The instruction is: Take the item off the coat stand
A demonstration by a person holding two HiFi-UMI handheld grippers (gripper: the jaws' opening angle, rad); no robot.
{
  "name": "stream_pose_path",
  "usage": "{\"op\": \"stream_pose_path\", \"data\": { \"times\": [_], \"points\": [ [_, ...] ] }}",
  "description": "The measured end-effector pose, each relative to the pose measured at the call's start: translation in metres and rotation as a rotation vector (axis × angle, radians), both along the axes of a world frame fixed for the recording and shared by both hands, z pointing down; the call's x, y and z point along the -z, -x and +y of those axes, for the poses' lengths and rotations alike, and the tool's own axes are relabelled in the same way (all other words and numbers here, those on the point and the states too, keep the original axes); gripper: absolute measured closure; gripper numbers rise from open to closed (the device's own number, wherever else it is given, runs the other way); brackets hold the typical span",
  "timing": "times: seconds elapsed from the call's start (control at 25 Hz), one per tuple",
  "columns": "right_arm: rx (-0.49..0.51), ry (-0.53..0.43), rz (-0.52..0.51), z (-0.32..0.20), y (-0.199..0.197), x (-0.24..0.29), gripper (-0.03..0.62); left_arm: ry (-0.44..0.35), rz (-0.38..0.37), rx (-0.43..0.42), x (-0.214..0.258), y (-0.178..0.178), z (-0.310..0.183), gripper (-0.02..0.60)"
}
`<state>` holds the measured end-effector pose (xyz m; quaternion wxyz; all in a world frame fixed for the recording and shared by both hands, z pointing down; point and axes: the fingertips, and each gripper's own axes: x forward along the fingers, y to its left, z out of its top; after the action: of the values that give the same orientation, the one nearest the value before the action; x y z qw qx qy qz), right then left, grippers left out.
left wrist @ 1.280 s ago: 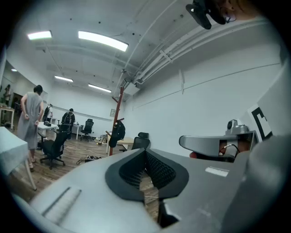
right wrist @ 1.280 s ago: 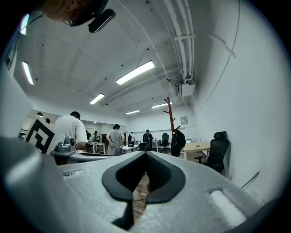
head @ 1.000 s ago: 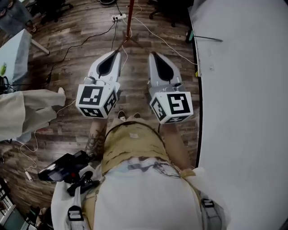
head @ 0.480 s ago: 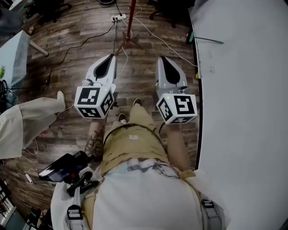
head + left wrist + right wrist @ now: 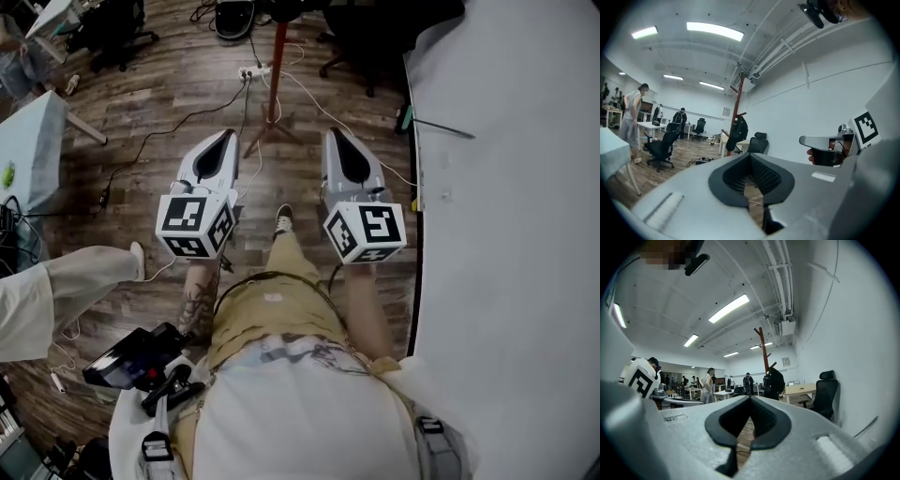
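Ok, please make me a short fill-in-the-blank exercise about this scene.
A black bag hangs on the ____ coat stand. The jaws of the left gripper and the right gripper are ____. The white wall is on the person's ____ side.
Missing words: red; shut; right.

Looks like an open-plan office: black swivel chairs (image 5: 661, 149) and white desks (image 5: 648, 125) at left in the left gripper view, long white ceiling strip lights (image 5: 715, 31) above, red-brown coat stand (image 5: 737, 101) centre.
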<state>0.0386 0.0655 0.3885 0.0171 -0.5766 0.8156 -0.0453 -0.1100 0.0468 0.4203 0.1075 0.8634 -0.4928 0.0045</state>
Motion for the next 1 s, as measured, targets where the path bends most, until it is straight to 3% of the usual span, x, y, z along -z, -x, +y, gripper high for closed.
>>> {"op": "stream_pose_path", "data": {
  "times": [0.28,0.52,1.0],
  "points": [
    [0.071,-0.027,0.002,-0.117,-0.037,0.022,0.596,-0.042,-0.02,0.031,0.028,-0.048,-0.106,0.58],
    [0.135,-0.025,0.02,-0.214,-0.06,0.013,0.595,-0.041,-0.036,0.047,0.02,-0.087,-0.192,0.58],
    [0.159,0.027,0.043,-0.251,-0.056,0.012,0.595,-0.019,-0.039,0.008,0.032,-0.109,-0.216,0.58]
  ]
}}
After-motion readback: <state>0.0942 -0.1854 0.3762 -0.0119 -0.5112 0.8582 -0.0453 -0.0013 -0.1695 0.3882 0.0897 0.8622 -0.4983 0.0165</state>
